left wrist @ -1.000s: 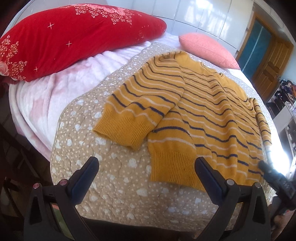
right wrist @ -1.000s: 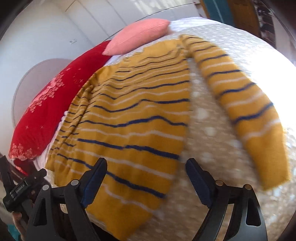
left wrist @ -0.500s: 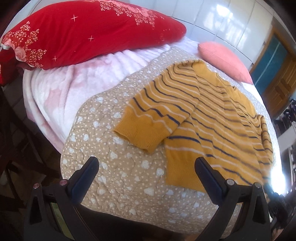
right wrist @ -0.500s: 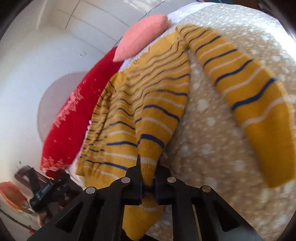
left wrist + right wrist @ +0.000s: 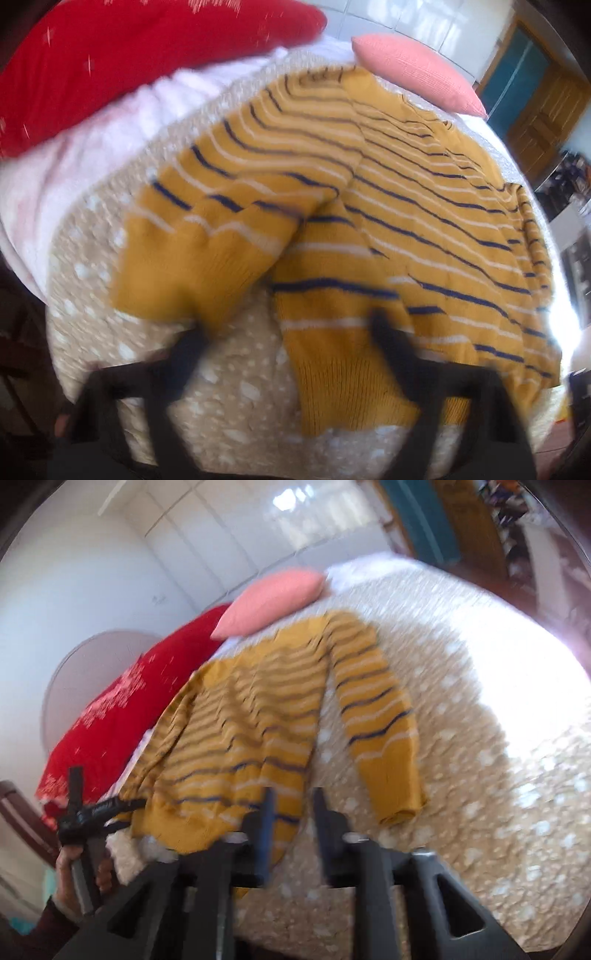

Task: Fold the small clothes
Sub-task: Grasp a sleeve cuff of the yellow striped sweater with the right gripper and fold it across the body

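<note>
A mustard sweater with navy and white stripes (image 5: 388, 206) lies flat on the spotted tan quilt (image 5: 229, 402). Its near sleeve (image 5: 207, 243) is folded across towards the hem. My left gripper (image 5: 284, 339) is open, its blurred fingers straddling the sweater's lower hem corner. In the right wrist view the sweater (image 5: 251, 720) lies spread with one sleeve (image 5: 380, 731) stretched out to the right. My right gripper (image 5: 291, 812) is slightly open just off the hem, with nothing between its fingers. The left gripper also shows in that view (image 5: 88, 812), held in a hand.
A red patterned pillow (image 5: 110, 55) and a pink cushion (image 5: 417, 70) lie at the head of the bed. A pale pink blanket (image 5: 74, 173) lies left of the quilt. A wooden door (image 5: 543, 114) and cluttered shelves stand at the right.
My right gripper has let go of the sweater hem and pulled back and up. My left gripper has moved in towards the hem, and its view is blurred by motion.
</note>
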`<state>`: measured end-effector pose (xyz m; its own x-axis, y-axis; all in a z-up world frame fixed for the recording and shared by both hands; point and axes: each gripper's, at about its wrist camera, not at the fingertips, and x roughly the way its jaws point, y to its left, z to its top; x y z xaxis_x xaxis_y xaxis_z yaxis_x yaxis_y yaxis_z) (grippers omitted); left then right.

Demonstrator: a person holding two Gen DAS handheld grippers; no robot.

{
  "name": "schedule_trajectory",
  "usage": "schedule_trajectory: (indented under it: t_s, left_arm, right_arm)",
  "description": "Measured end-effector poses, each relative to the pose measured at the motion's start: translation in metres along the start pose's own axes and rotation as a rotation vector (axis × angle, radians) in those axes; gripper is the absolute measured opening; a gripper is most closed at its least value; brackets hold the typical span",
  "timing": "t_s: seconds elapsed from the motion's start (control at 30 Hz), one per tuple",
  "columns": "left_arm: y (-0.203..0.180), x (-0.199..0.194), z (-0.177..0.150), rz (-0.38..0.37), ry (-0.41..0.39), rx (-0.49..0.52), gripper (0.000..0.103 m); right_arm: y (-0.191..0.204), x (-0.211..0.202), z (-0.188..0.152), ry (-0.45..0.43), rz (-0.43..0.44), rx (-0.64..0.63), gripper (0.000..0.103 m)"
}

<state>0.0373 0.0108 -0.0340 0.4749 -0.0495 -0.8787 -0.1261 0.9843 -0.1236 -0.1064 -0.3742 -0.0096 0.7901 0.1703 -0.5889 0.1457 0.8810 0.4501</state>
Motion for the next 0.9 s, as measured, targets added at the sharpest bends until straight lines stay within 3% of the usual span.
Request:
schedule_trajectory:
  t_s: [0.03,0.07,0.1,0.2,0.33,0.43,0.5,0.53,0.57,0.6,0.63,0.67,0.8,0.9]
  left_arm:
    - [0.001,-0.003,0.001,0.014,-0.007,0.010,0.027]
    - [0.007,-0.008,0.002,-0.040,0.007,-0.002,0.008]
    - [0.012,-0.012,-0.001,-0.067,0.003,-0.021,0.007]
    - [0.030,-0.029,-0.005,-0.036,-0.032,-0.056,0.007]
    - [0.049,-0.039,-0.014,-0.001,-0.042,-0.092,0.006]
    - [0.060,-0.051,-0.021,-0.043,-0.052,-0.129,0.008]
    - [0.060,-0.059,-0.023,-0.042,-0.063,-0.127,0.014]
    - [0.058,-0.063,-0.023,-0.033,-0.070,-0.120,0.022]
    - [0.056,-0.070,-0.023,-0.024,-0.081,-0.112,0.026]
    - [0.054,-0.074,-0.022,-0.025,-0.091,-0.108,0.027]
    - [0.052,-0.080,-0.021,-0.032,-0.101,-0.104,0.028]
    - [0.051,-0.087,-0.020,-0.044,-0.115,-0.101,0.031]
    - [0.040,-0.105,-0.013,-0.064,-0.174,-0.087,0.040]
    - [0.026,-0.107,-0.012,-0.076,-0.191,-0.069,0.047]
  right_arm:
    - [-0.003,-0.003,0.003,-0.028,-0.011,0.021,0.073]
    - [-0.010,-0.005,0.007,-0.040,-0.032,0.050,0.075]
    - [-0.018,-0.005,0.011,-0.025,-0.057,0.078,0.075]
    - [-0.041,-0.003,0.024,0.006,-0.093,0.116,0.075]
    - [-0.045,0.011,0.027,0.082,-0.162,0.043,0.075]
    - [-0.037,0.025,0.024,0.107,-0.178,-0.008,0.074]
    - [-0.032,0.038,0.021,0.123,-0.180,-0.036,0.074]
    - [-0.032,0.048,0.023,0.158,-0.164,-0.043,0.070]
    - [-0.032,0.058,0.027,0.199,-0.144,-0.043,0.037]
    - [-0.036,0.062,0.033,0.223,-0.126,-0.033,0.015]
    - [-0.042,0.055,0.045,0.199,-0.105,-0.008,0.014]
    - [-0.052,0.046,0.057,0.162,-0.102,0.022,0.006]
    - [-0.114,0.004,0.122,-0.010,-0.264,0.141,0.006]
    - [-0.167,-0.011,0.152,-0.047,-0.495,0.224,0.014]
